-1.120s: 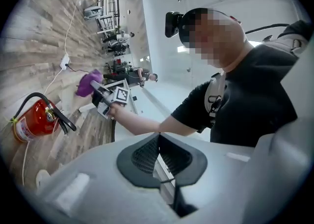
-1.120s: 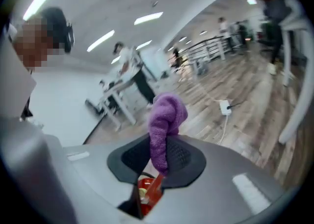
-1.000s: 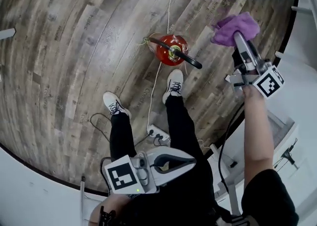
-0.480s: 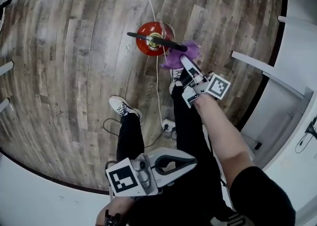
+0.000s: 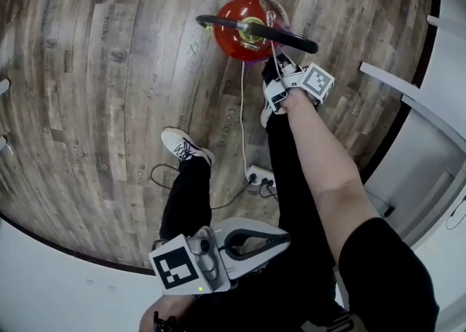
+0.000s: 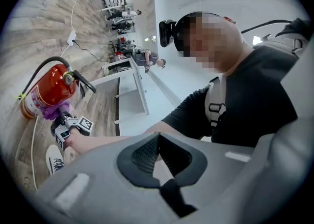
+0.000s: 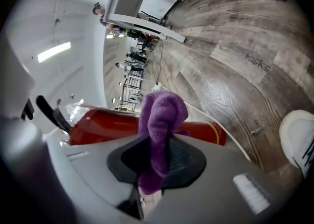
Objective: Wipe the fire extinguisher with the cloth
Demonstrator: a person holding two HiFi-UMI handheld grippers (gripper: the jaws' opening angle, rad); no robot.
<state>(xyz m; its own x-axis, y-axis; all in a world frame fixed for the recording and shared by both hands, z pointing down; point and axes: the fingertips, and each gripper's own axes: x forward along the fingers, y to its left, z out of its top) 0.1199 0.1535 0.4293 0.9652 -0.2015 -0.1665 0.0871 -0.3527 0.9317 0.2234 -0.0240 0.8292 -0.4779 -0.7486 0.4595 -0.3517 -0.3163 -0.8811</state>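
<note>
Two hand-held grippers and one red cylindrical fire extinguisher (image 5: 244, 28) with a black hose and lever, which stands upright on the grey-brown wood-plank floor (image 5: 109, 68) just ahead of the person's feet. Right gripper (image 7: 159, 154): jaws clamped on a purple fleece cloth (image 7: 162, 112); the cloth's bunched free end projects beyond the fingertips and meets the red side of the cylinder below the valve head. Left gripper (image 6: 158, 142): jaws pressed together with nothing between them, held close to the person's torso and well apart from the extinguisher. One white sneaker (image 5: 186, 147) is planted on the planks. One thin white cable (image 5: 244, 105) runs past the extinguisher's base to a white power strip (image 5: 260, 175) near the person's legs.
</note>
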